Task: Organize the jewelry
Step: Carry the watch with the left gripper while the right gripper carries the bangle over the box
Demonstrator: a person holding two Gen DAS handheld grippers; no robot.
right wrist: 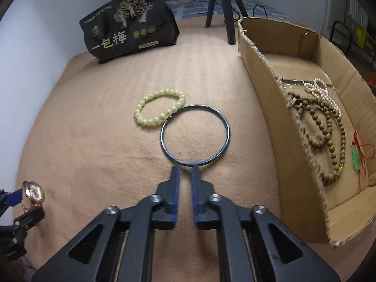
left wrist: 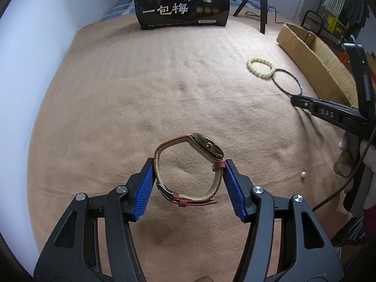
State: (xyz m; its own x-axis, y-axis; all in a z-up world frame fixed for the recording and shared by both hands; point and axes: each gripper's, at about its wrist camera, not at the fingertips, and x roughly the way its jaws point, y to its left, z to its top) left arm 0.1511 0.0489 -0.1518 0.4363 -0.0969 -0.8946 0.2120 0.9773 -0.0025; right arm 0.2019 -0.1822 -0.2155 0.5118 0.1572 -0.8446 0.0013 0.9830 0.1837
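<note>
Blanket, tan fuzzy fleece (left wrist: 141, 89), covers your bed w/ pale wall at left; left gripper (left wrist: 189, 164) fingers clamp red-strap gold watch (left wrist: 188, 164), right gripper (right wrist: 185, 171) fingers narrow at thin dark-blue bangle (right wrist: 195, 135).

right gripper (right wrist: 185, 171) fingers nearly closed at dark bangle (right wrist: 195, 135), yellow bead bracelet (right wrist: 159, 107) touching it

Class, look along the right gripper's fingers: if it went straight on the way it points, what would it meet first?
The right gripper would meet the near rim of the dark bangle first, right at its fingertips; whether they already touch it is unclear.
</note>
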